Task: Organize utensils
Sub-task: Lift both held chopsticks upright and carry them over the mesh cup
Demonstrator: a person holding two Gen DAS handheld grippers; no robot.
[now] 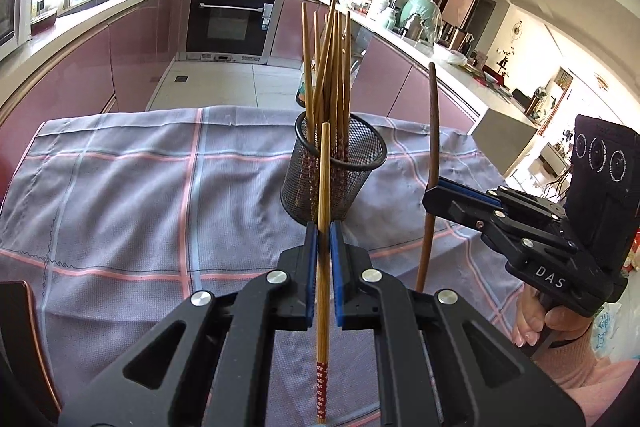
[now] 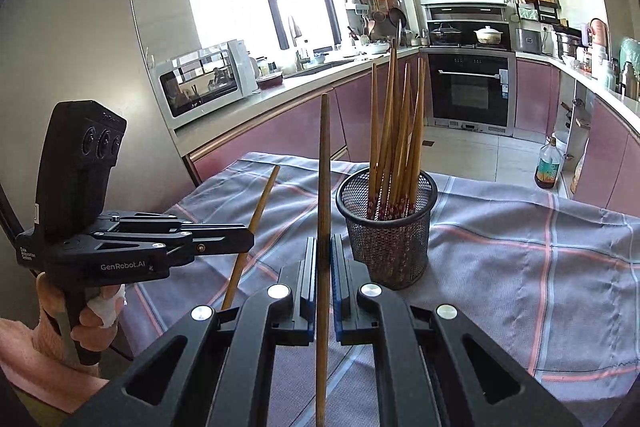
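Between hand-held gripper (image 1: 324, 239) pads, chopstick (image 1: 324, 187)

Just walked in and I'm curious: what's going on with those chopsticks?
A person is tidying chopsticks into a black mesh holder on a checked cloth. The left tongs are shut on a light bamboo chopstick, patterned red end down. The right tongs are shut on a darker chopstick. Both are held upright, just short of the holder, which already has a bundle of chopsticks standing in it. Neither is in yet.
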